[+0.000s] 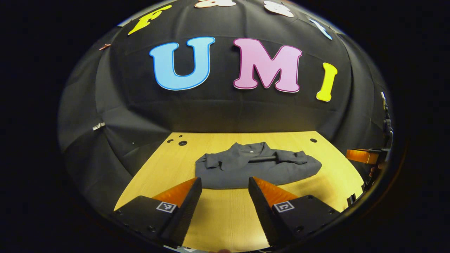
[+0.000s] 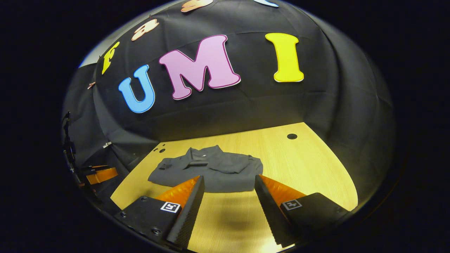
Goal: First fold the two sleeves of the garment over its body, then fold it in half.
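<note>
In the left gripper view the left gripper (image 1: pixel 225 184) hung spread and empty over the table (image 1: pixel 225 218), short of the shirt (image 1: pixel 256 167) lying mid-table, sleeves apparently already folded in, and in the right gripper view the right gripper (image 2: pixel 228 182) gaped too, so the halving fold looked next, needing the near hem pinched.

A dark grey collared garment (image 1: pixel 254 168) lies flat on the wooden table (image 1: pixel 327 182), both sleeves folded over its body.
</note>
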